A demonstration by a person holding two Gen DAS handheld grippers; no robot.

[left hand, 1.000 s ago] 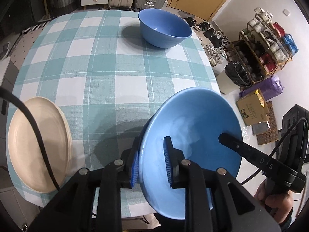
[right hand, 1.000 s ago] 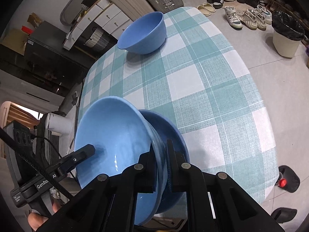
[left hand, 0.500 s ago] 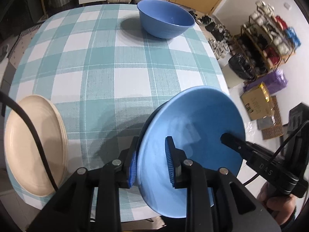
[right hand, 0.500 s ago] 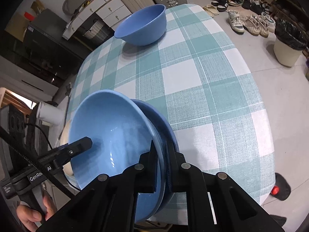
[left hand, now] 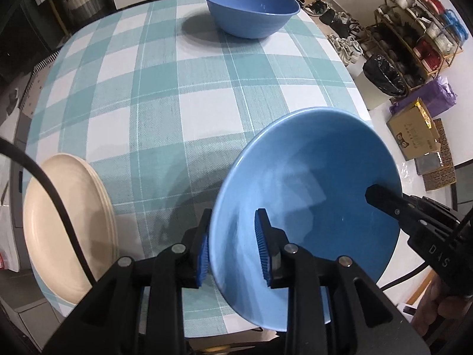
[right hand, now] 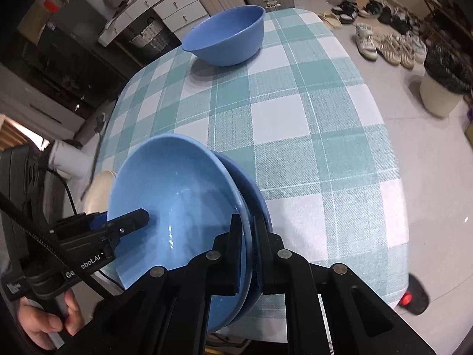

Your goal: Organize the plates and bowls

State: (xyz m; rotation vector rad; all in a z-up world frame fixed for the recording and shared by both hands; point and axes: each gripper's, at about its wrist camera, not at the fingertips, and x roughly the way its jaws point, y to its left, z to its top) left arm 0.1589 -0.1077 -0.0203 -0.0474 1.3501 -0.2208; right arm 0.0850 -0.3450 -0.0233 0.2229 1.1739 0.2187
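I find two shallow blue bowls stacked at the near edge of the table [left hand: 207, 94], which carries a teal and white checked cloth. The upper bowl [left hand: 307, 183] fills the lower right of the left wrist view and the lower left of the right wrist view. The lower bowl [right hand: 255, 195] shows only as a rim beside and under it.

My left gripper [left hand: 233, 244] straddles the near rim of the upper bowl. Its blue pads stand either side of the wall, the outer one [left hand: 203, 254] against it and the inner one [left hand: 261, 244] clear of it inside the bowl. Its jaws have just been opening with the rim between them, so I record the hold as released.

My right gripper [right hand: 246, 253] is clenched on the opposite rim. Both pads are tight on it, one inside the upper bowl and one on the outer side. Whether it pinches one rim or both I cannot tell.

A third, deeper blue bowl [left hand: 251, 9] stands upright at the far end of the table, at the top centre of both views and well apart from the stack. A stack of cream plates [left hand: 68, 224] lies at the lower left of the left wrist view, near the table edge.
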